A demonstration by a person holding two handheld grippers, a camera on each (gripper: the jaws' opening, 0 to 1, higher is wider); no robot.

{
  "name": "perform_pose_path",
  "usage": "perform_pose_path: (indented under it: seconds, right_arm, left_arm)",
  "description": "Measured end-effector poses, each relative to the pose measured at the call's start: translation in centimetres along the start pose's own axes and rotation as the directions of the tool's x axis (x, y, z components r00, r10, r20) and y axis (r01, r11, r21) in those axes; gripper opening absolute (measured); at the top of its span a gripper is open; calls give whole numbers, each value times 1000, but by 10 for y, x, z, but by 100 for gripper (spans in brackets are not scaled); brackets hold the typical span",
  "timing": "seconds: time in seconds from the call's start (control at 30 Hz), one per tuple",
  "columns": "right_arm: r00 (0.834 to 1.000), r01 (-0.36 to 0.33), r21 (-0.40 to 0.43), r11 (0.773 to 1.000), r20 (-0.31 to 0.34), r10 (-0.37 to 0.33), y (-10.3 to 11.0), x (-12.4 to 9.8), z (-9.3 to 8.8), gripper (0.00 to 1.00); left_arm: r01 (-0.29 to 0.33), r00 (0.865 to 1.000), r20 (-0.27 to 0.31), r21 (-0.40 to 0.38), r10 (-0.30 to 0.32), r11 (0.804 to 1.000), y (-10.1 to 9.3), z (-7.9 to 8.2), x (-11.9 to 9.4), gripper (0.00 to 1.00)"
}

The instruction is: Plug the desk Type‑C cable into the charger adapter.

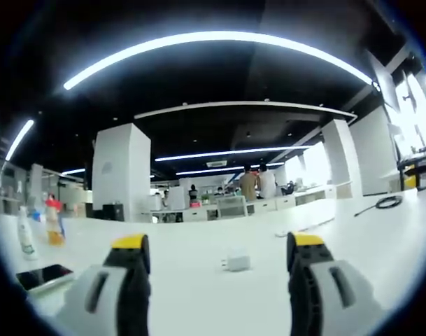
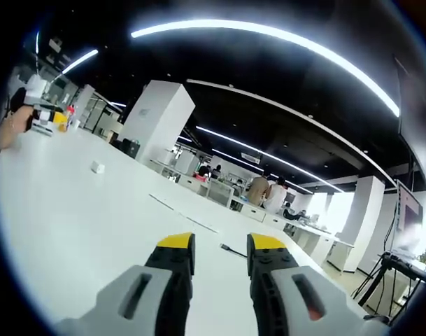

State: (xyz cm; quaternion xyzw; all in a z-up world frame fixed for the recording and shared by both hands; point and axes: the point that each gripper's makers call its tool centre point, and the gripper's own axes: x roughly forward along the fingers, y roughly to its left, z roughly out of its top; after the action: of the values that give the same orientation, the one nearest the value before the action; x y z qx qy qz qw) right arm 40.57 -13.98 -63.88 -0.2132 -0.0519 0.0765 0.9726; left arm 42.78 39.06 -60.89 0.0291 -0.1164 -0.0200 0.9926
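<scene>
Left gripper (image 1: 218, 245): jaws wide apart, empty, above the charger adapter (image 1: 236, 262).
Right gripper (image 2: 220, 243): jaws parted, empty, cable plug (image 2: 225, 246) on the desk (image 2: 80, 217) beyond.

Bright below, dim above. Lit by long ceiling strips (image 1: 219, 42), bowed by fisheye. White table (image 1: 199, 241) glaring, nearly shadowless. Blown-out windows (image 1: 415, 112) far right. Distant people (image 2: 267, 190) soft; edges smeared and curved.

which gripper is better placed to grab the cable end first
Right, probably. In the right gripper view the cable tip lies on the desk just past the open right gripper. The open left gripper faces the adapter instead, so it suits holding that.
</scene>
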Motion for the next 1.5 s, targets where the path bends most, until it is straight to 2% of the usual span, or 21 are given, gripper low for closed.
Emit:
perform_pose_path:
  seconds: [0.1, 0.37, 0.57, 0.8, 0.97, 1.1, 1.27, 1.37, 1.5]
  right_arm:
    - [1000, -2, 2, 1000, 4, 2, 1, -1, 0, 29]
    - [1000, -9, -2, 1000, 4, 9, 3, 0, -1, 29]
    - [1000, -11, -2, 1000, 6, 11, 4, 0, 0, 29]
    - [1000, -15, -2, 1000, 2, 15, 6, 1, -2, 29]
    - [1000, -15, -3, 1000, 1, 15, 6, 1, -2, 29]
    - [1000, -18, 0, 1000, 4, 18, 6, 2, -1, 29]
    - [1000, -23, 1, 1000, 0, 23, 7, 3, -2, 29]
    - [1000, -29, 3, 1000, 5, 29, 8, 3, -1, 29]
    - [999, -36, 4, 999, 8, 36, 10, 3, 0, 29]
  left_arm:
    - [4, 1000, -1, 13, -4, 1000, 0, -1, 0, 75]
    - [-17, 1000, 5, 56, 17, 998, 2, 1, -2, 73]
    - [11, 1000, 4, 69, -11, 998, -4, 1, -2, 70]
    - [5, 1000, 31, 53, -6, 999, 1, 14, -3, 68]
    - [8, 999, 37, 54, -10, 998, 0, 17, -1, 67]
    - [25, 999, 44, 61, -27, 998, -4, 28, 5, 66]
    - [34, 998, 41, 62, -36, 998, -6, 34, 10, 65]
    - [33, 999, 19, 112, -36, 993, -5, 36, 14, 65]
    - [59, 998, -5, 130, -58, 990, -5, 38, 23, 66]
